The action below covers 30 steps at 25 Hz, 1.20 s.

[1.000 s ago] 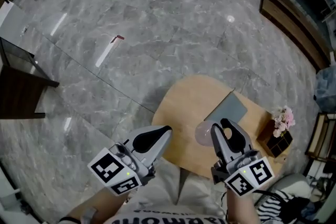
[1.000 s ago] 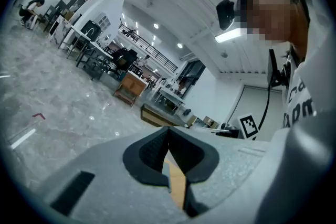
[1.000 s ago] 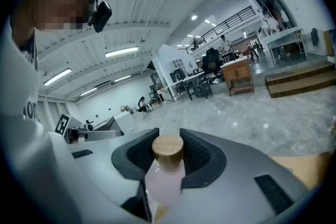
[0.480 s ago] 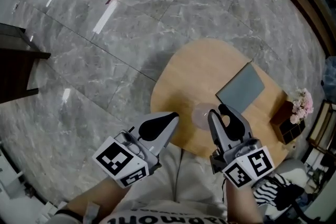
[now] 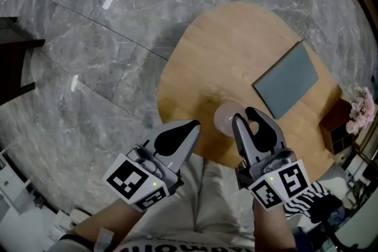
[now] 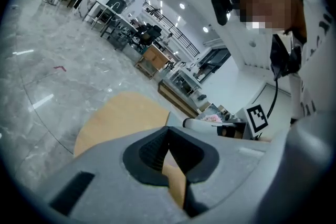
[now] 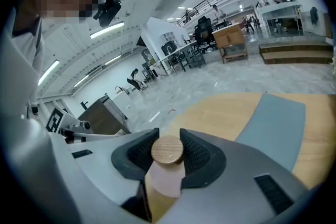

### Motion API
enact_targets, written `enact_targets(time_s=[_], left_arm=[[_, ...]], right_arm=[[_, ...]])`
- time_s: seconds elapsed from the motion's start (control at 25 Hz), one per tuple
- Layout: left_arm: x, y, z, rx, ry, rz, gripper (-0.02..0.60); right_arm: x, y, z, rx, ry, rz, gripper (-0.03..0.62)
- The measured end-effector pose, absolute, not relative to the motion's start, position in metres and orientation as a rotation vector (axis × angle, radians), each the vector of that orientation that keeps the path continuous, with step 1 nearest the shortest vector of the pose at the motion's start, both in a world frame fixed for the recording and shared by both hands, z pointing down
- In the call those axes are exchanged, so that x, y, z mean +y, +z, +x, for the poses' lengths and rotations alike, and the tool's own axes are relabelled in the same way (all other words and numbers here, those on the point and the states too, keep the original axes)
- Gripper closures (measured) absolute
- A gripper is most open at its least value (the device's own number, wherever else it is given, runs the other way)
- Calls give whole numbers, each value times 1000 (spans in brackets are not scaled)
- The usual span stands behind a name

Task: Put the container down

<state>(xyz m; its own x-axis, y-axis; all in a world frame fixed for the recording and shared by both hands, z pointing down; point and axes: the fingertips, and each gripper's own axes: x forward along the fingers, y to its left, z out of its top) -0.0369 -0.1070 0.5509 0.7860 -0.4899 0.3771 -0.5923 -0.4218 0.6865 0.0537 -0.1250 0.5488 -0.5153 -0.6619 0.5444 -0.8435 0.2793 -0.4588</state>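
A pale pink translucent container [image 5: 226, 117] with a round wooden lid [image 7: 167, 149] sits between the jaws of my right gripper [image 5: 244, 114], which is shut on it just under the lid. It hangs over the near part of the round wooden table [image 5: 236, 38]; I cannot tell whether it touches the top. My left gripper [image 5: 192, 126] is beside it on the left, over the table's near edge, shut with nothing in it. In the left gripper view its jaws [image 6: 168, 134] meet at the tips.
A grey mat [image 5: 290, 81] lies on the table's right half, also in the right gripper view [image 7: 273, 123]. A dark box with pink flowers [image 5: 358, 116] stands off the table's right edge. Grey marble floor [image 5: 88, 38] surrounds the table. A dark bench [image 5: 15, 68] is at far left.
The view has tilted down, so the table now sits higher and larger in frame. Both grippers have come forward over its near edge. The right gripper's hold on the container is unchanged.
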Motion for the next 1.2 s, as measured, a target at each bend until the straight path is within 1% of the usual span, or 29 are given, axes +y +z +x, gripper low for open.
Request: enact_targets(time_s=[0.44, 1.2], left_arm=[[-84, 608, -14, -822, 227, 2026, 568], [-74, 626, -2, -832, 258, 1995, 568]], right_arm=[[-99, 602, 70, -2278, 1153, 1332, 467], [-89, 605, 62, -2347, 1055, 1228, 466]])
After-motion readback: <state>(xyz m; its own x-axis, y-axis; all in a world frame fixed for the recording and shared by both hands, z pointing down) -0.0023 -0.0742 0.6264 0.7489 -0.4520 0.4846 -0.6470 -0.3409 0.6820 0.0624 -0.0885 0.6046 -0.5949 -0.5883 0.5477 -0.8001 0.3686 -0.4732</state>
